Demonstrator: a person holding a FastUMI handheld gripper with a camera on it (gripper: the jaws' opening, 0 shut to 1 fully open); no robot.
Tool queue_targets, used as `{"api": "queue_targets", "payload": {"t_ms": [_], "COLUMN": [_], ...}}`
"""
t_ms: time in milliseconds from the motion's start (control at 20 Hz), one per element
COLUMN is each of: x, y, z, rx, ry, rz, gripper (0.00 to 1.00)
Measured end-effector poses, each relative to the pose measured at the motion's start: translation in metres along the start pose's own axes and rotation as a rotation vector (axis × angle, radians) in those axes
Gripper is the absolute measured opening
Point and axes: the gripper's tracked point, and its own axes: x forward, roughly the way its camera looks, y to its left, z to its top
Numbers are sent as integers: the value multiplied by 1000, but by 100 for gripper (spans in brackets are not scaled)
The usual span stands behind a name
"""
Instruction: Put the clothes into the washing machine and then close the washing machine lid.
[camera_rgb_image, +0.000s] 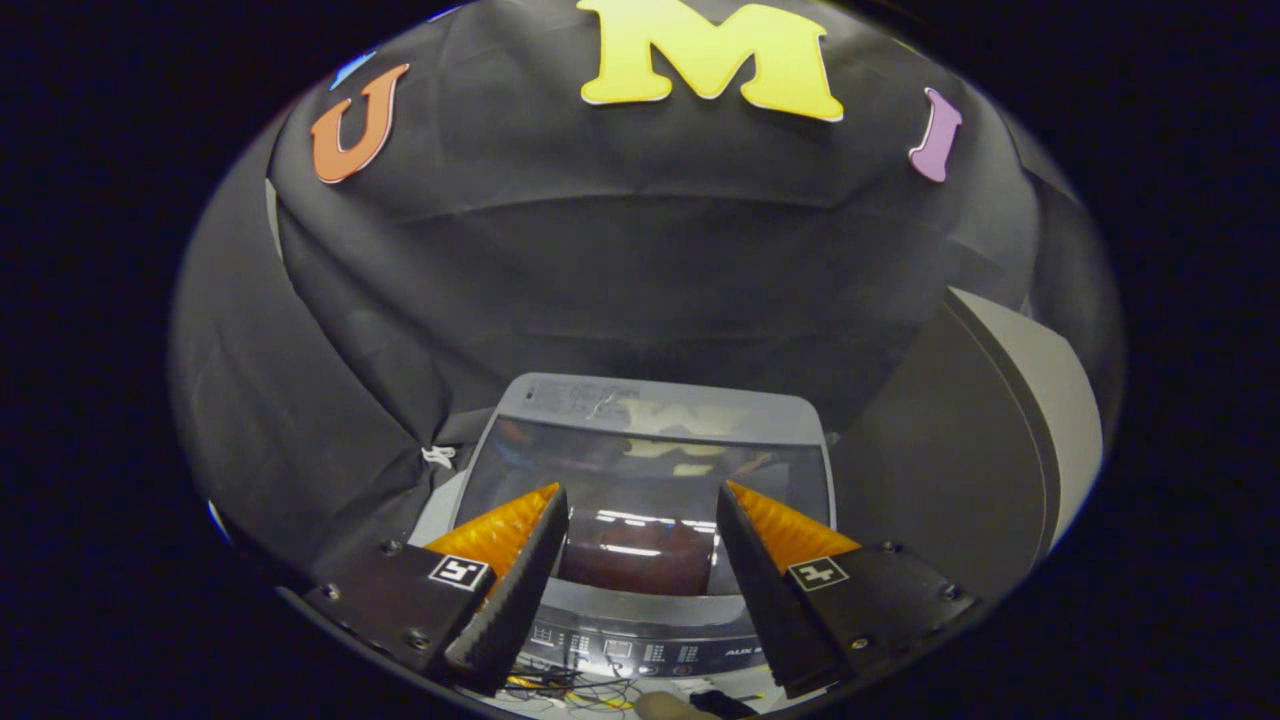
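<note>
While nothing is gripped, risks run from the big items down:
washing machine (655, 400): lower centre of frame, top-loader seen from its front; grey rear panel farthest, control panel (640, 650) nearest.
lid (640, 480): dark glass, looks closed and flat over the tub; glare hides what is under it. Risk: if it is shut, clothes cannot go in until it is lifted, and smooth glass could slip off the fingers.
grey object (1020, 430): right of frame, beside the machine, curved and pale; cannot tell what it is. Risk: a wide swing could clip it.
gripper (640, 520): bottom centre, fingers spread wide apart, holding nothing, hovering over the lid's front edge and panel. Risk: a low approach could press buttons.
clothes: cannot tell where; a reddish patch (640, 565) between the fingers may be cloth or reflection. Risk: grabbing at a reflection.
wires (570, 688): bottom edge, loose below the panel. Risk: snagging a fingertip.
</note>
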Motion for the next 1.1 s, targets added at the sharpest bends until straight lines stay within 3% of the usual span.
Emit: {"api": "queue_targets", "payload": {"t_ms": [400,650,850,1100], "x": [-2,-29,-80,-182], "y": [-8,-24,-48,-86], "z": [-3,-8,-8,-8], "rx": [28,33,30,58], "ry": [15,-17,-90,-270], "rz": [50,90,80,61], "gripper": [94,94,94,94]}}
